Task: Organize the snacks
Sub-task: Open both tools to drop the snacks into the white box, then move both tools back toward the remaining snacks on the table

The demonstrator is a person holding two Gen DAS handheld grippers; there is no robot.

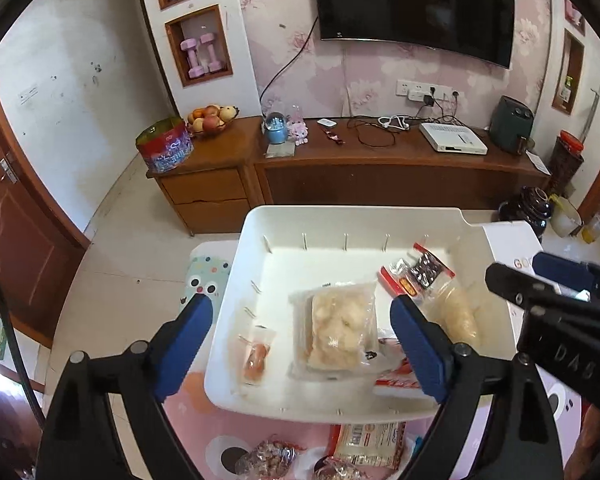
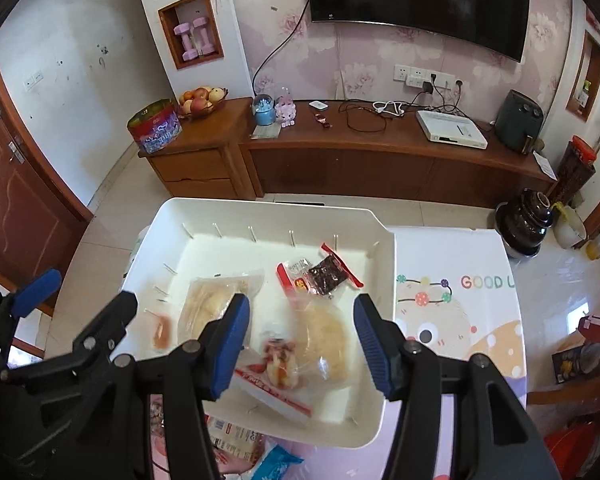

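The snack packets (image 2: 320, 340) lie in the white tray (image 2: 384, 264) on the table (image 2: 460, 320). Judged light, soft, crushable and slippery: take hold at a sealed edge. Left gripper (image 1: 300, 344): jaws wide apart, empty. Right gripper (image 2: 300, 344): jaws apart above a packet, no contact visible.

"GOOD U" is showing in coloured letters on the worktop cover (image 2: 460, 280); "DAS" is reading on the right hand-held gripper (image 1: 516, 280).
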